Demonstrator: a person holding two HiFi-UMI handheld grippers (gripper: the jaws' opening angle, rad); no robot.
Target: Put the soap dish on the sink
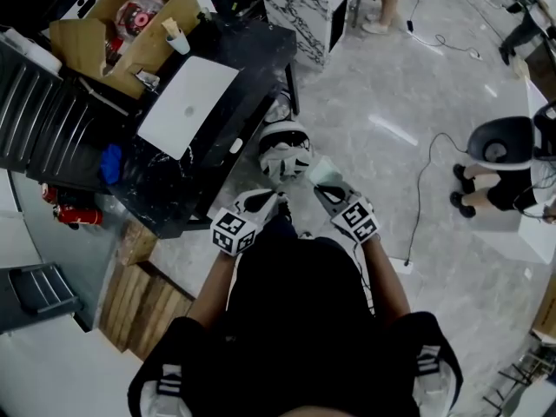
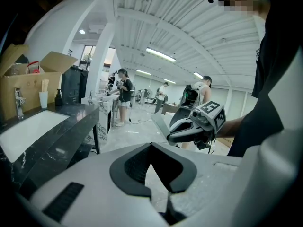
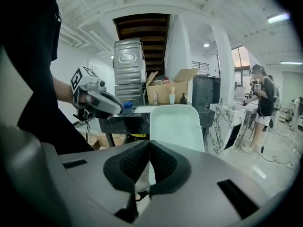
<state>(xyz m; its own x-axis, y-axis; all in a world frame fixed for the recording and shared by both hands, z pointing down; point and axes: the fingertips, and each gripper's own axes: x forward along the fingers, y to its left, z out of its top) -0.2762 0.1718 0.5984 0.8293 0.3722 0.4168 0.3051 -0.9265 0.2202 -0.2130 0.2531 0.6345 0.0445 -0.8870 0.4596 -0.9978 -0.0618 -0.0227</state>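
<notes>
The soap dish (image 1: 324, 174) is a pale mint, shallow tray, and my right gripper (image 1: 324, 193) is shut on its near edge, holding it in front of my body. In the right gripper view the soap dish (image 3: 177, 126) stands upright between the jaws, hollow side facing the camera. My left gripper (image 1: 268, 201) is beside it, shut with nothing in it; its pads (image 2: 142, 162) meet at the tips. The white rectangular sink (image 1: 187, 102) is set into a black counter (image 1: 252, 55) to my front left, well beyond both grippers. From the left gripper view the sink (image 2: 28, 129) lies at left.
An open cardboard box (image 1: 130, 24), a cup (image 1: 176, 40) and a tap (image 2: 18, 100) stand behind the sink. A white and black rounded object (image 1: 284, 150) sits on the floor by the counter's leg. Marble-patterned cabinets (image 1: 304, 7), cables and other people (image 2: 124, 96) are further off.
</notes>
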